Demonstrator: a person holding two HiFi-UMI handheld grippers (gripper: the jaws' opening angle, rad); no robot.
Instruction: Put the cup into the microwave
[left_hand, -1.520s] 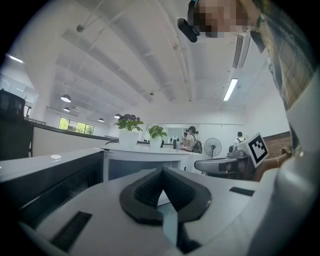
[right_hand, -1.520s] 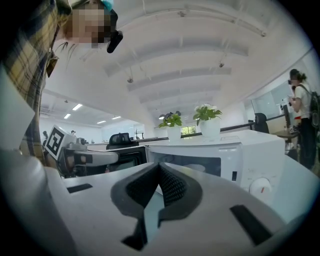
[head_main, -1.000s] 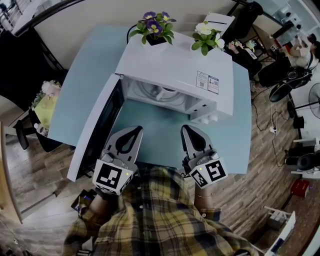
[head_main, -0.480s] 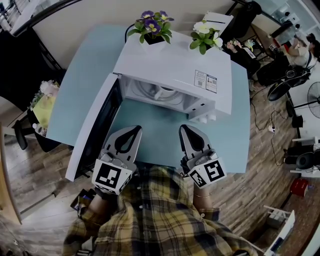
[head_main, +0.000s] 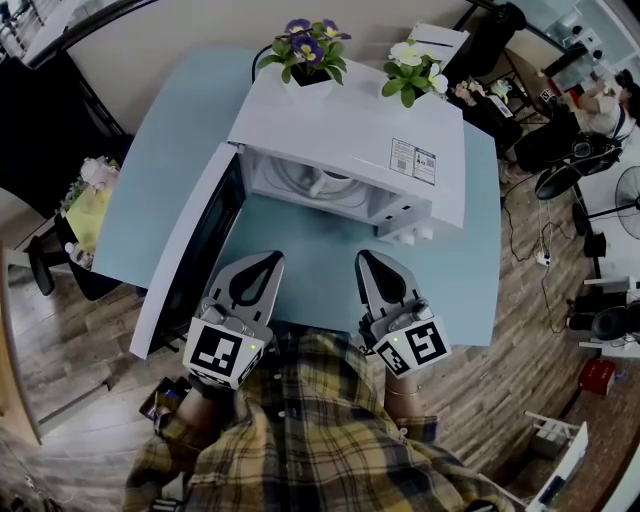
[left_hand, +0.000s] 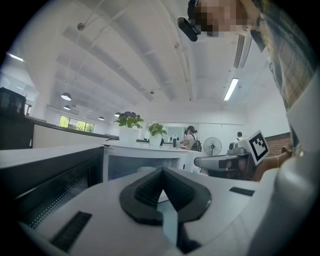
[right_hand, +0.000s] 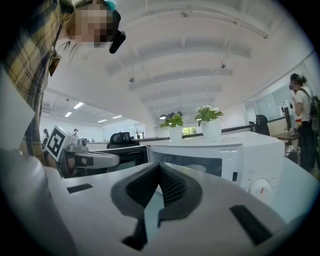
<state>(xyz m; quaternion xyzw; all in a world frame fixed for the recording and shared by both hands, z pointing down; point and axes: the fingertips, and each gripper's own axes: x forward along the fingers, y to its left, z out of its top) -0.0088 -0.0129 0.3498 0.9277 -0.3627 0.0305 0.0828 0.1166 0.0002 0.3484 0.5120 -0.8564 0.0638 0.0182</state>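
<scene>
The cup (head_main: 330, 185) sits inside the open microwave (head_main: 350, 130), straight ahead of both pairs of jaws and well beyond their tips, in the gap between the lines the two grippers point along and somewhat nearer the right one's. The left gripper (head_main: 266, 258) has its jaws brought together at the tips with nothing between the ribbed pads, only bare counter (head_main: 300, 250) showing through. The right gripper (head_main: 368, 256) is the same, jaws together and empty. Both hang low over the near edge of the counter, close to the person's body. The microwave door (head_main: 185, 265) is swung wide out to the left of the left jaws, so the cavity is clear to reach from in front. From how things lie, the placing looks done. Should the cup need shifting, it appears to be a small white glazed cup: probably stiff, light enough for one gripper, smooth and so liable to slip, and breakable if knocked on the cavity wall. The surest hold would likely be across the wall at the rim, one jaw inside and one outside, closed gently. Whether it has a handle on the near side cannot be told from here.
</scene>
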